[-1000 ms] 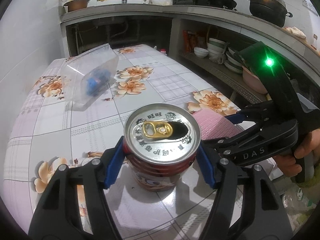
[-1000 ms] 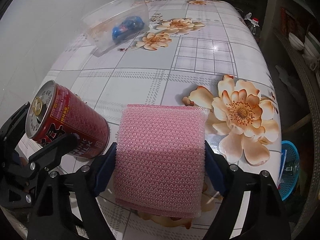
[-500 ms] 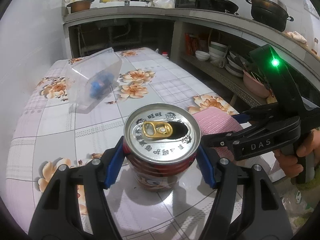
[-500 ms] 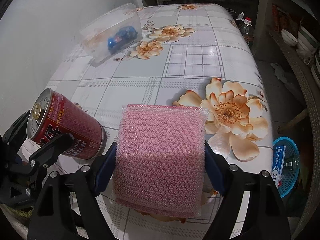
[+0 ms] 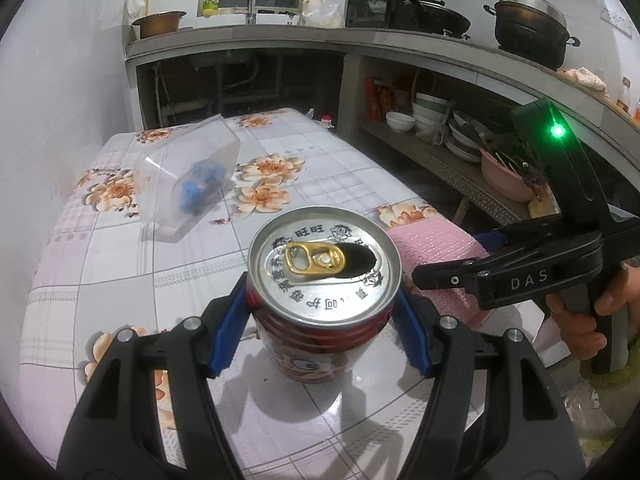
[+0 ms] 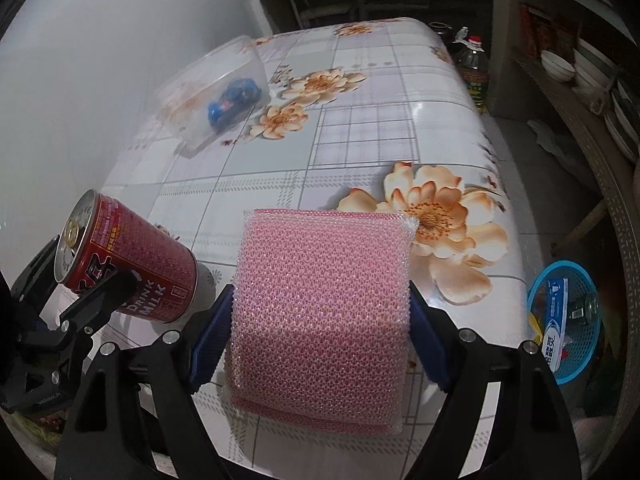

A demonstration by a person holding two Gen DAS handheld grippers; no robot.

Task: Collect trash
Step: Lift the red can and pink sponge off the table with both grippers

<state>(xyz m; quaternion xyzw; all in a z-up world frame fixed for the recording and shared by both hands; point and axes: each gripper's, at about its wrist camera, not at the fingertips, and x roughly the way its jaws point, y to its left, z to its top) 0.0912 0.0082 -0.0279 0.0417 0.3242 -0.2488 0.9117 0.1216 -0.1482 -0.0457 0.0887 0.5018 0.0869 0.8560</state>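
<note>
Right wrist view: both grippers held trash above the table (image 6: 360, 152).

The right gripper (image 6: 320, 320) was clamped on the pink bubble wrap (image 6: 324, 312), soft and light, gripped at its side edges. The left gripper (image 5: 322, 320) squeezed the red can (image 5: 324, 292), at 9 o'clock, probably light and easily dented. The blue basket (image 6: 536, 292) waited at 3 o'clock beyond the table edge, with open room.

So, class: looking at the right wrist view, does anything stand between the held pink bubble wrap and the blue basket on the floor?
Nothing visible does. The pink bubble wrap is clamped in the right gripper, and past the table edge the way to the blue basket looks open.
</note>
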